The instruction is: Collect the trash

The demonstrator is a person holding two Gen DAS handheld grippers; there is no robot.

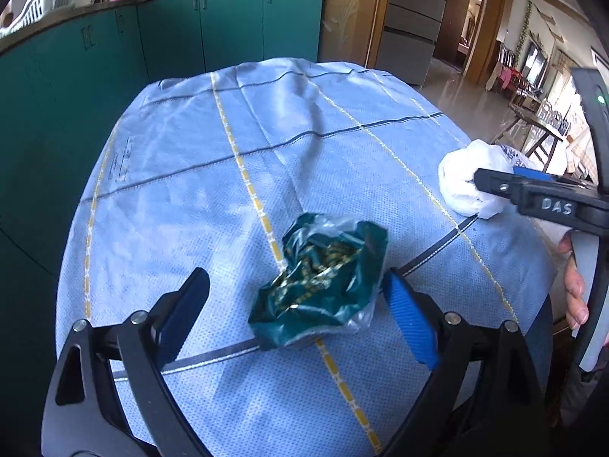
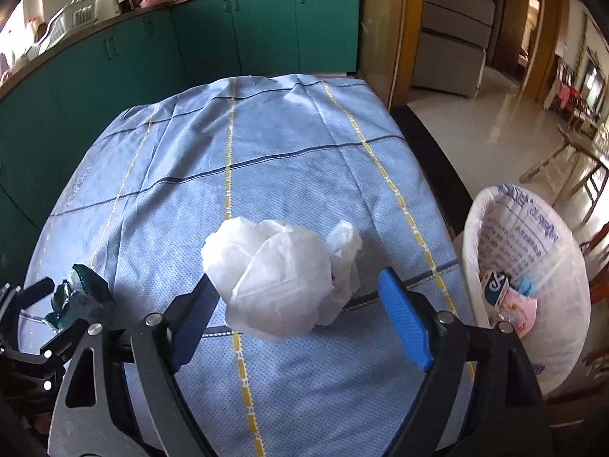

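A crumpled dark green plastic wrapper [image 1: 323, 285] lies on the blue tablecloth [image 1: 228, 160]. My left gripper [image 1: 297, 283] is open, its fingers on either side of the wrapper, the right pad close against it. A crumpled white plastic bag [image 2: 274, 278] lies on the cloth further right. My right gripper [image 2: 297, 285] is open around it, the left finger touching it. In the left wrist view the white bag [image 1: 462, 182] sits at the right with the right gripper [image 1: 483, 181] over it. The green wrapper [image 2: 78, 297] and left gripper [image 2: 49, 301] show at the right wrist view's left edge.
A white sack-lined bin [image 2: 533, 266] holding some wrappers stands beside the table's right edge. Green kitchen cabinets [image 1: 171, 38] run behind the table. A tiled floor [image 2: 475, 133] and wooden stools lie to the right.
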